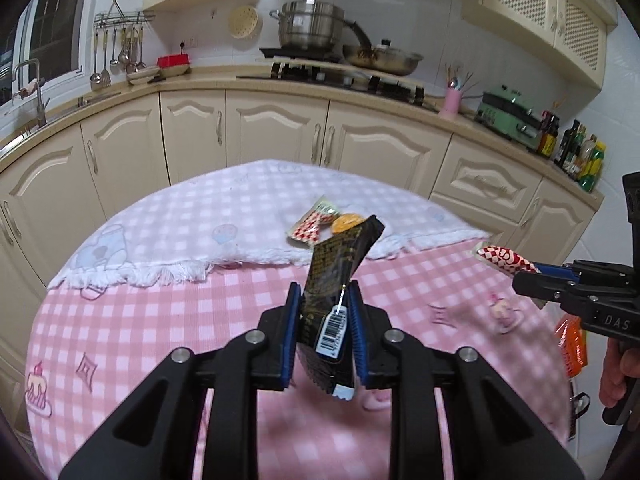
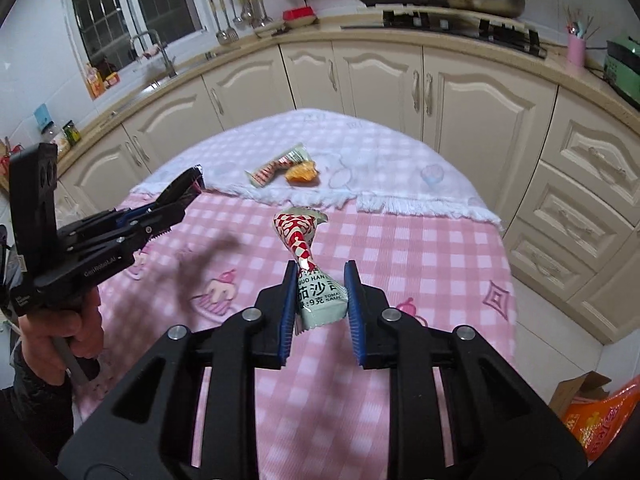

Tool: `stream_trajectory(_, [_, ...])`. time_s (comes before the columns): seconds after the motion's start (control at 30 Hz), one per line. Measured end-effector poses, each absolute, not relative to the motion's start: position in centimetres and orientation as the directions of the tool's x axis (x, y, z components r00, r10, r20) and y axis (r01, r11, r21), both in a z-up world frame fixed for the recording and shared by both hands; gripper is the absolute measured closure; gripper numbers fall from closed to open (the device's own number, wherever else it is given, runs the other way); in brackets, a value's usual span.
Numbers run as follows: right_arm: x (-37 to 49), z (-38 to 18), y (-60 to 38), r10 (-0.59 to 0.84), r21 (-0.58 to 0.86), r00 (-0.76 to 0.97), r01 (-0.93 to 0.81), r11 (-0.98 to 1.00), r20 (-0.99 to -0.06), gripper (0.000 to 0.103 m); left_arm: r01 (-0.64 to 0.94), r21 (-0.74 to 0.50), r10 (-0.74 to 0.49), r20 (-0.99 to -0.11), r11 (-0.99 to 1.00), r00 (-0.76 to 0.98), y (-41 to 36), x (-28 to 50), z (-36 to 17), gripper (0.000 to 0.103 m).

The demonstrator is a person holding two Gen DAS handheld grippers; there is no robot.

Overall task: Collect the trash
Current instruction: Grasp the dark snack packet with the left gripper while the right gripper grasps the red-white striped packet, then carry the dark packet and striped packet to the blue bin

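A: Left gripper [image 1: 323,320]?
B: Clamped on a black wrapper [image 1: 340,280], blue pads [image 1: 291,332] pressing both sides. Long axis runs fwd & up from the jaws, top leaning right. White barcode sticker near the pads; the rest of the print is too small to read.
A: Right gripper [image 2: 320,304]?
B: Closed on a sauce packet [image 2: 310,268], pale green end betw the pads, red-white checked end twisted, pointing up & away. Reads "TOMATO SAUCE", partly hidden.
A: Hands?
B: Both grippers tilt down over the pink checked tablecloth [image 2: 420,248], lifted clear of it. Beyond the tips: another packet [image 2: 276,166] & orange wrapper [image 2: 302,172] on the white cloth [image 2: 384,148]. Right gripper body says "DAS".
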State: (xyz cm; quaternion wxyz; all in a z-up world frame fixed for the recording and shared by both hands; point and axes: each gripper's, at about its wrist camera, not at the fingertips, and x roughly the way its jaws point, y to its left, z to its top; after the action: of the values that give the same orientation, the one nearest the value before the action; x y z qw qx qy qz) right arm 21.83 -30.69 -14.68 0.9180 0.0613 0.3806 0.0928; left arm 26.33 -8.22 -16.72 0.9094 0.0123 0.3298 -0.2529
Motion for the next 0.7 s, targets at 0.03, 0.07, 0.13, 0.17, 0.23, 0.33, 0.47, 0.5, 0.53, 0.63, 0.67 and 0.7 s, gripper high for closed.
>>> stream_trajectory(0.03, [21.2, -14.1, -30.8, 0.224, 0.189, 0.702, -0.129, 0.973, -0.676, 0.08, 0.471, -0.146, -0.457, -0.597, 0.87, 0.659, -8.2, 25.7, -16.2, 0.081])
stream_trajectory(0.07, [20.6, -13.5, -31.0, 0.231, 0.195, 0.71, -0.133, 0.972, -0.665, 0.08, 0.473, -0.148, -0.461, -0.591, 0.868, 0.662, -8.2, 25.2, -15.8, 0.081])
stream_trajectory(0.13, [19.5, -12.7, -31.5, 0.237, 0.203, 0.725, -0.135, 0.97, -0.647, 0.08, 0.482, -0.155, -0.475, -0.578, 0.863, 0.664, -8.5, 23.9, -15.0, 0.081])
stream_trajectory(0.17, [18.9, -12.3, -31.7, 0.238, 0.205, 0.732, -0.136, 0.969, -0.639, 0.08, 0.492, -0.159, -0.486, -0.571, 0.856, 0.662, -8.8, 23.0, -14.6, 0.081])
stream_trajectory(0.23, [17.5, -11.8, -32.6, 0.239, 0.211, 0.744, -0.135, 0.968, -0.624, 0.08, 0.512, -0.162, -0.505, -0.562, 0.844, 0.655, -9.6, 21.7, -14.2, 0.081])
stream_trajectory(0.33, [15.3, -11.2, -34.5, 0.219, 0.213, 0.763, -0.11, 0.971, -0.608, 0.08, 0.555, -0.165, -0.543, -0.55, 0.815, 0.634, -11.7, 19.9, -13.5, 0.081])
stream_trajectory(0.47, [12.2, -10.6, -38.0, 0.176, 0.231, 0.791, -0.045, 0.972, -0.586, 0.08, 0.606, -0.182, -0.592, -0.545, 0.775, 0.594, -14.9, 18.0, -13.2, 0.081])
stream_trajectory(0.5, [11.2, -10.5, -39.5, 0.158, 0.244, 0.8, -0.015, 0.97, -0.579, 0.08, 0.619, -0.182, -0.603, -0.544, 0.764, 0.584, -16.0, 17.3, -13.2, 0.081])
stream_trajectory(0.53, [10.3, -10.5, -40.7, 0.14, 0.254, 0.808, 0.012, 0.967, -0.573, 0.08, 0.635, -0.185, -0.616, -0.543, 0.75, 0.57, -17.3, 16.6, -13.2, 0.081])
stream_trajectory(0.63, [7.6, -10.8, -44.5, 0.076, 0.276, 0.822, 0.102, 0.956, -0.565, 0.08, 0.664, -0.208, -0.65, -0.543, 0.718, 0.532, -20.1, 14.9, -13.7, 0.081])
stream_trajectory(0.67, [6.8, -11.0, -45.7, 0.059, 0.283, 0.824, 0.126, 0.951, -0.564, 0.08, 0.678, -0.219, -0.665, -0.542, 0.702, 0.513, -21.4, 14.2, -13.9, 0.081])
stream_trajectory(0.7, [6.2, -11.2, -46.7, 0.043, 0.289, 0.824, 0.148, 0.946, -0.564, 0.08, 0.691, -0.228, -0.678, -0.544, 0.686, 0.494, -22.7, 13.5, -14.1, 0.081])
